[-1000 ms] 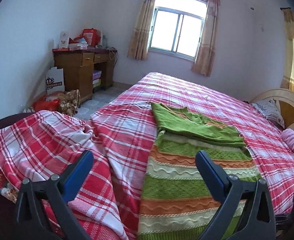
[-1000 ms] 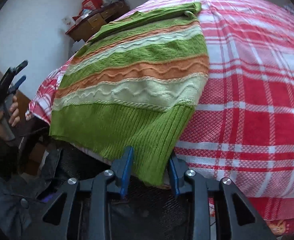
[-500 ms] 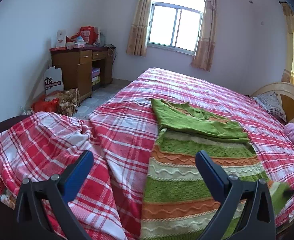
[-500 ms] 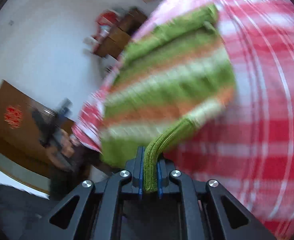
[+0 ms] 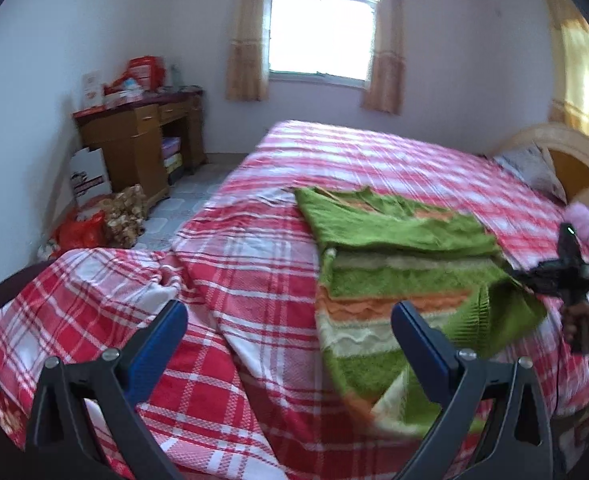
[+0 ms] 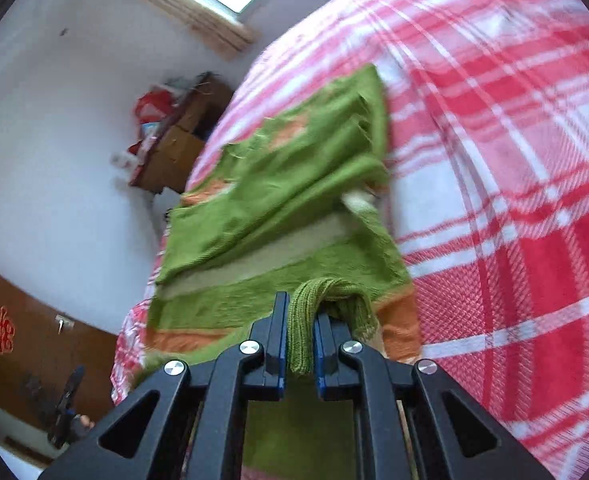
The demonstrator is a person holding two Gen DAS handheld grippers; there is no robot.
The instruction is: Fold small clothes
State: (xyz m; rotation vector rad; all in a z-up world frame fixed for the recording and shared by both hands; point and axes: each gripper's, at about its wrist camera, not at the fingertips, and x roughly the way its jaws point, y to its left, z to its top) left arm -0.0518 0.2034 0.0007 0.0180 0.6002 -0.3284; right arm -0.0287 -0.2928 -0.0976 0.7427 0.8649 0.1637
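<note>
Right wrist view: right gripper (image 6: 298,350) pinches the green-and-orange striped knitted sweater's (image 6: 278,216) ribbed hem; its length stretches ahead. Left gripper (image 5: 290,344) hangs spread, unladen.

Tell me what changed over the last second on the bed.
The right gripper closed on the green striped sweater's ribbed hem and lifted it, carrying it up over the body toward the folded top. The left gripper stayed open, holding nothing, above the checked bedsheet. The sweater's upper fold stayed in place.
</note>
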